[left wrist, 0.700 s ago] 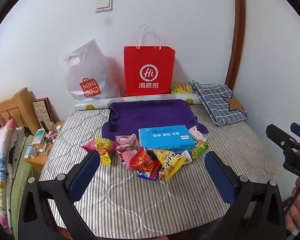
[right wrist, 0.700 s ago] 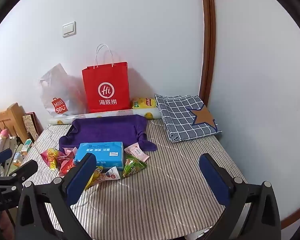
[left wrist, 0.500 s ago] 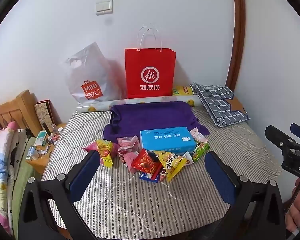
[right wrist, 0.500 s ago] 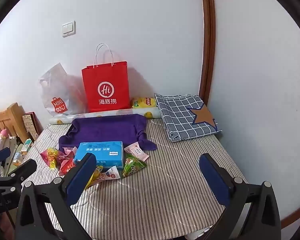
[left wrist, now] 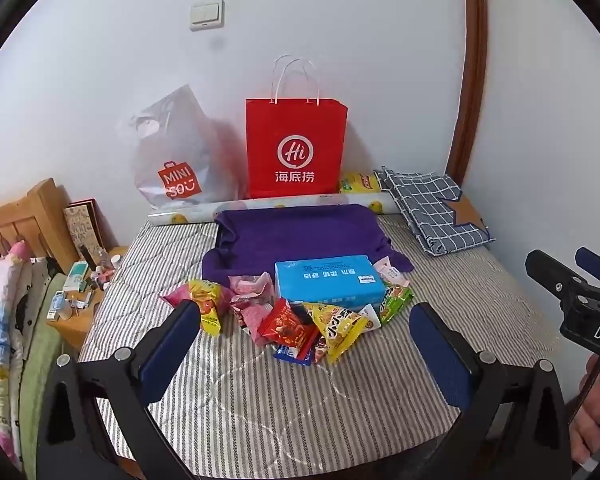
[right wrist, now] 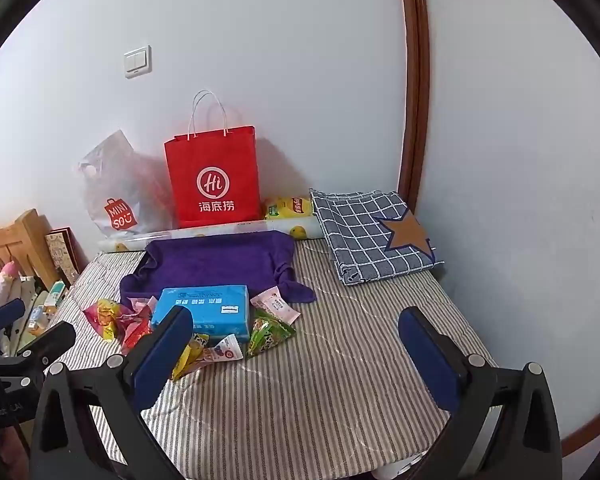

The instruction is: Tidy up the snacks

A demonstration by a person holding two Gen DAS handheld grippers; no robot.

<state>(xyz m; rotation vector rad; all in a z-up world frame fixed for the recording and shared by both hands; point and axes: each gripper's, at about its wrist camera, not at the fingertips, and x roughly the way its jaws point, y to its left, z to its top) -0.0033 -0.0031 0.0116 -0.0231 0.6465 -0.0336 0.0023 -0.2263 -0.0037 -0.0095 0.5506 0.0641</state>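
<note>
In front of me the snack packets [left wrist: 300, 320] lie in a heap on the bed [left wrist: 300, 408], just before and beside the tissue pack [left wrist: 328, 282]. Behind it lies the towel [left wrist: 296, 236]. The paper bag [left wrist: 296, 148] stands against the wall, the plastic bag [left wrist: 176, 160] at its left, the folded cloth [left wrist: 436, 208] at the right.

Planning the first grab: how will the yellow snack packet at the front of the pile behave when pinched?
The yellow snack packet looks crinkled and puffy, so probably floppy and light. Its glossy film may slip. It overlaps the red packet, which might shift too.
</note>
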